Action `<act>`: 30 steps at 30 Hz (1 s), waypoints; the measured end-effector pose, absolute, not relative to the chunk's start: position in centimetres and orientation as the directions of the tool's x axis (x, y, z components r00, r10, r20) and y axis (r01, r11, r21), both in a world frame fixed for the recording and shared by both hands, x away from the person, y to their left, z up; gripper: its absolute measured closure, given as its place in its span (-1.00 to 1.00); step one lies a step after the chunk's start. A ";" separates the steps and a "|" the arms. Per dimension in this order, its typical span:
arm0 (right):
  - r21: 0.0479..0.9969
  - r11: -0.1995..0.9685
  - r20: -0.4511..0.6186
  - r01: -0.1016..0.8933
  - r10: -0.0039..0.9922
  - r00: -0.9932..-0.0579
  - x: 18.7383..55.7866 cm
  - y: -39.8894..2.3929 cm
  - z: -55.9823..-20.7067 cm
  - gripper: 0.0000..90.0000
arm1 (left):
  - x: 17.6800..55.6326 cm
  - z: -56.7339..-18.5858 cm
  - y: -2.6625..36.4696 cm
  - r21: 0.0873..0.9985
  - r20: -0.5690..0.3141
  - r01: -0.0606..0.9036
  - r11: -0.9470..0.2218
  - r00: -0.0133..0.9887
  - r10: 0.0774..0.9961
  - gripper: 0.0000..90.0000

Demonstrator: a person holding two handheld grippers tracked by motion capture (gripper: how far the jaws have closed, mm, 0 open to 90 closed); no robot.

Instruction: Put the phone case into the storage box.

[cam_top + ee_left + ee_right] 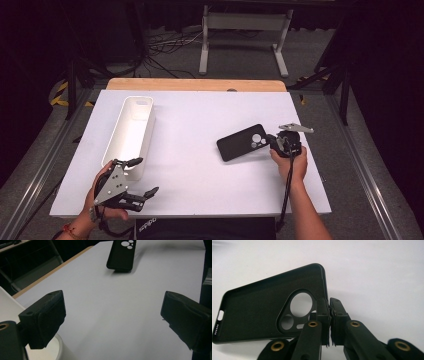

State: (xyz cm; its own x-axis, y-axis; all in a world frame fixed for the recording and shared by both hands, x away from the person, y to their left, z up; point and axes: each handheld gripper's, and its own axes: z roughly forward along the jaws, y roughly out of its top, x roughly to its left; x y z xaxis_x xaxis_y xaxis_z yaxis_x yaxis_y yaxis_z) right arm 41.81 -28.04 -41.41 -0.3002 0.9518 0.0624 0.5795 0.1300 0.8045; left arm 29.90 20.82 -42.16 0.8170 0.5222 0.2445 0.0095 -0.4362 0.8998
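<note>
A black phone case (242, 142) with round camera cutouts is at the right of the white table (200, 115). My right gripper (272, 140) is shut on the case's edge at its cutout end. In the right gripper view the jaws (329, 315) pinch the case's side wall, and the hollow inside of the case (254, 312) faces the camera. From the left gripper view the case (122, 253) looks slightly tilted, with a shadow under it. My left gripper (145, 176) hovers open near the table's front left, with nothing between its fingers (113, 312).
A long white bin (145, 132) lies along the left side of the table, its near end beside my left gripper; its rim (58, 347) shows under the left jaw. A wooden strip (195, 84) borders the far edge. A black device (200, 227) sits at the front edge.
</note>
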 end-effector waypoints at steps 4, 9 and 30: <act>0.825 0.141 0.041 0.546 0.950 -0.308 41.6 -27.9 -41.0 0.94 | 30.0 -42.0 20.7 0.898 0.243 0.011 -0.440 0.822 0.516 -0.85; 0.855 0.174 0.000 0.488 0.942 -0.336 40.9 -27.4 -40.1 0.94 | 30.0 -41.8 20.6 0.901 0.238 0.013 -0.434 0.821 0.518 -0.84; 0.897 0.270 -0.093 0.350 0.889 -0.449 39.2 -23.5 -37.1 0.94 | 30.5 -40.0 19.2 0.908 0.241 -0.011 -0.419 0.832 0.500 -0.74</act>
